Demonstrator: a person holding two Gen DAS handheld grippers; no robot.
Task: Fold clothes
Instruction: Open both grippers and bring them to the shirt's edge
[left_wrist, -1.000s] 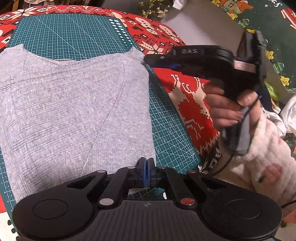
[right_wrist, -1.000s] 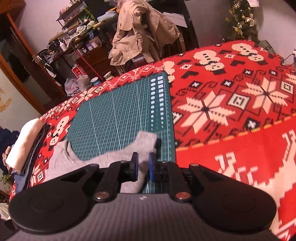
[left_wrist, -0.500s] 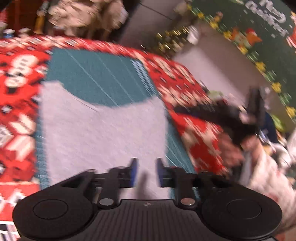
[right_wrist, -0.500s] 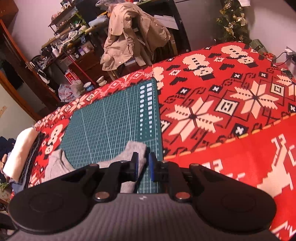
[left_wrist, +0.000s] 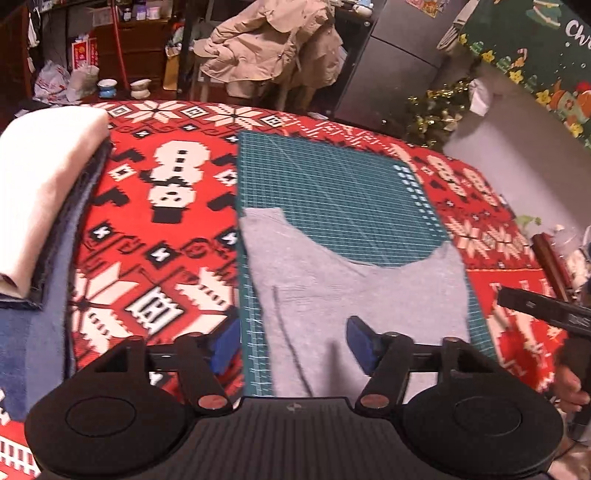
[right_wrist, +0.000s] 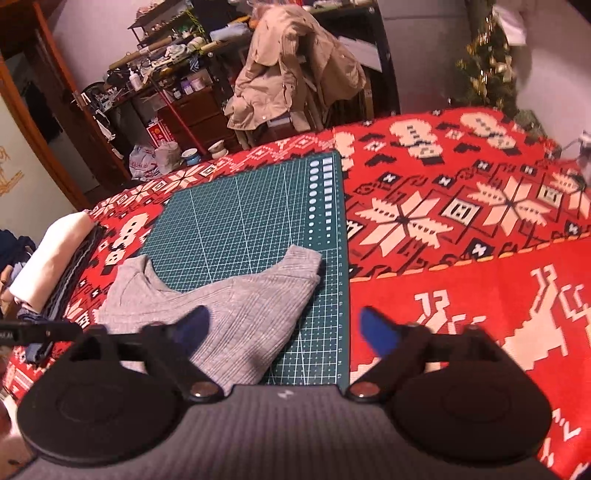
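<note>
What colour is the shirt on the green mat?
Light grey shirt, clearest in the right wrist view.

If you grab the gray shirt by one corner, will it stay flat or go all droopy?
Probably droopy: the gray shirt lies limp and folded on the green mat, showing soft ribbed knit. It looks light, so it should lift easily. Pushed, it would likely bunch up rather than slide.

I see a grey ribbed top (left_wrist: 354, 295) lying flat on my green mat (left_wrist: 332, 192), folded narrow, its scooped neckline facing the far side. It fills the mat's near half, one long edge just inside the mat's right border.
</note>
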